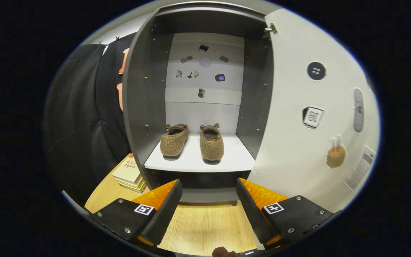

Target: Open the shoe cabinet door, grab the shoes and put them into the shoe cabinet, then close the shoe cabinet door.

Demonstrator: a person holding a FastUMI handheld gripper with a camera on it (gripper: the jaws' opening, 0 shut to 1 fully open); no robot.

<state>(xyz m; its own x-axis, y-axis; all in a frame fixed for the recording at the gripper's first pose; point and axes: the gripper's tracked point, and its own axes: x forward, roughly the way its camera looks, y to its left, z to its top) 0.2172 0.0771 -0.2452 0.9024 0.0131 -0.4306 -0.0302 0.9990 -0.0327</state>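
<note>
Our gripper [209, 203] hangs wide open and empty above the worktop [205, 228]; with both shoes [192, 141] shelved, we should push the door [309, 117] shut broadside, clear of its hinge [270, 30].

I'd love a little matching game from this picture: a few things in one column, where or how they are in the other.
Things:
1. shoes
2. door
3. books
4. gripper

Places or states:
A. open, nothing between the fingers
B. side by side on the cabinet's white shelf
C. swung open, stickers on it
D. stacked on the wooden floor beside the cabinet

Pairs: 1-B, 2-C, 3-D, 4-A
</note>
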